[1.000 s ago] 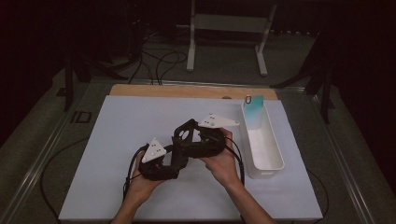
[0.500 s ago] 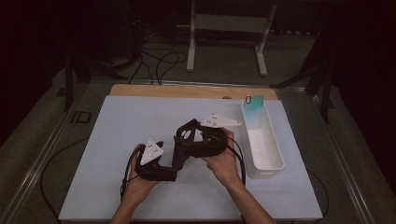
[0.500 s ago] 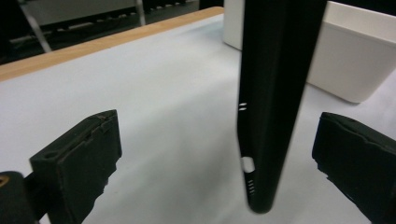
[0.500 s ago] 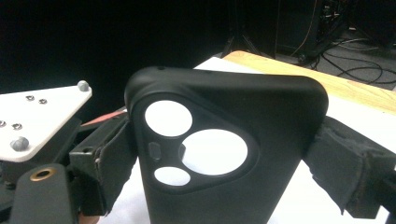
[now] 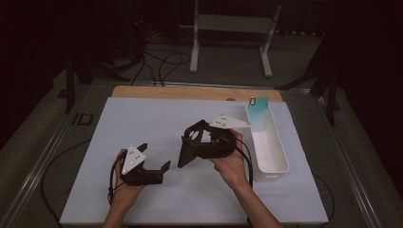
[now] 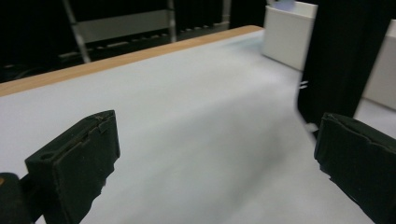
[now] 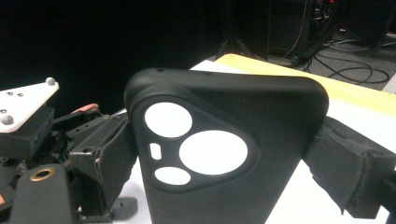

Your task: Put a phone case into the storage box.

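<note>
I hold the black phone case (image 7: 224,154) clamped by its two long edges in my right gripper (image 5: 202,142), jaws pressed against either side, so it stands upright over the white mat (image 5: 152,118) with its back toward that gripper's camera; gripping by the edges leaves both broad faces free, which I judge handy for passing it on or fitting something into it. In the high view the case (image 5: 186,153) hangs off the front of that gripper, tilted down toward the mat near its middle, apart from the white bin (image 5: 273,156) at my right. My left gripper (image 5: 153,160) sits low over the mat just to the left, jaws spread wide and grasping nothing, its own view looking along the bare mat between the two pads; I take it to be standing ready rather than busy. The case itself is matt, soft-looking, with rounded corners and a raised triangular camera island cut with two big round holes, a smaller oval and a little slot, the white mat showing through them. A turquoise card-like thing (image 5: 259,114) leans at the far end of the bin; I cannot tell what it is.
</note>
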Demonstrator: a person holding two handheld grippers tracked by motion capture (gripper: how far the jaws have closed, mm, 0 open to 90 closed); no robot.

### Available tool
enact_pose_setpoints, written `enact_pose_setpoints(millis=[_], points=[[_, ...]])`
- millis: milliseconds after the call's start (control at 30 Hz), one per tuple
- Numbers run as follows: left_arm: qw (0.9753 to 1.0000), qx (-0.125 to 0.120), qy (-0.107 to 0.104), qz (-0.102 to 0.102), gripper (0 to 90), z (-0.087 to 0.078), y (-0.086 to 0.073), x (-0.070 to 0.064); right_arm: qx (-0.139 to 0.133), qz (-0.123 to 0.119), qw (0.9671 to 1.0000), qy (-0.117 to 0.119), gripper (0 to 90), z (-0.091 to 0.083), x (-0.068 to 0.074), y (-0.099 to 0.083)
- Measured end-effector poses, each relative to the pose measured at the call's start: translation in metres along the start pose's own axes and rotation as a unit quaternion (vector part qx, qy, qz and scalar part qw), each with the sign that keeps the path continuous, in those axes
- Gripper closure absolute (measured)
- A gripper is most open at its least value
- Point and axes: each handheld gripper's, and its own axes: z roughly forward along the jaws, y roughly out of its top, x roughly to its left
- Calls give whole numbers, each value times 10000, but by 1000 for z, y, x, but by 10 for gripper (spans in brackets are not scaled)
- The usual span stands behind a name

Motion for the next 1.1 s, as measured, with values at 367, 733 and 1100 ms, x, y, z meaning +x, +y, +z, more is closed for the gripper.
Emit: enact_pose_setpoints(millis=[367,733,1100], points=[[9978,-125,630,-148,3,-18,-22,22,-25,-54,10000,-20,133,-1,1,3],[9948,-188,922,-391,4,-22,-30,32,-53,-103,9999,-58,133,-3,-2,9],[9936,-183,1022,-451,4,-18,-31,33,-42,-197,9997,-127,132,-5,-8,18]])
